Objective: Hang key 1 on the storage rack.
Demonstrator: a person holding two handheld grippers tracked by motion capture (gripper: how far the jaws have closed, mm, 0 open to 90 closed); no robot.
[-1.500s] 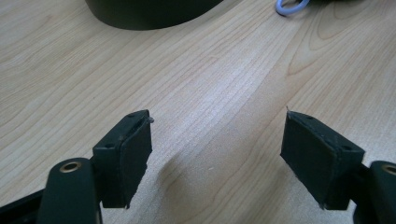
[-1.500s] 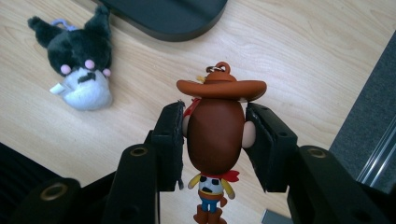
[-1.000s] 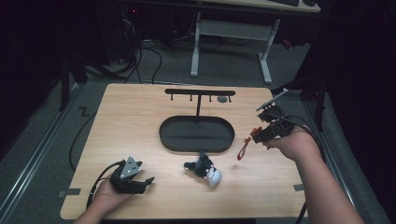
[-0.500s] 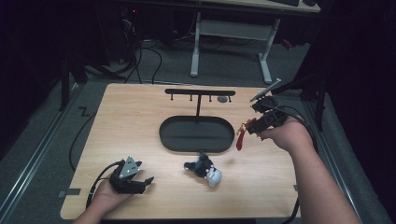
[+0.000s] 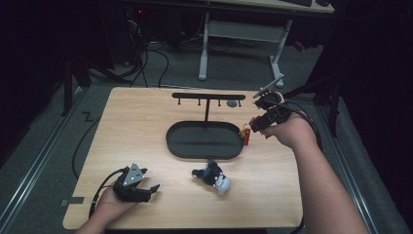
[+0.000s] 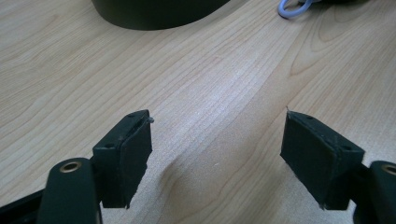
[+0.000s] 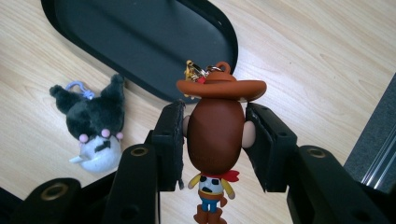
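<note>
Cowboy keychain (image 7: 215,135) sits clamped in your right gripper (image 7: 215,140), its brown head pinched between the two fingers (image 7: 170,140), hat w/ gold clasp sticking out past the tips, small body hanging back toward the gripper body. In the high view that same gripper (image 5: 253,124) is raised above the surface (image 5: 136,126) just off the right end of the black oval tray (image 5: 175,146), the red-and-yellow figure (image 5: 245,134) dangling beside the tray rim. The tray is the base of a black hook rack (image 5: 208,96), whose T-bar stands behind it w/ a small grey item on the right end; can't tell what it is. Near the front of the tray lies a black-and-white plush keychain (image 5: 212,176), flat on the surface, light-blue ring on it seen in the right gripper view (image 7: 93,133). Your left gripper (image 5: 146,189) rests at front left, well apart from the rest, fingers (image 6: 123,156) spread wide over bare wood, holding nothing.
</note>
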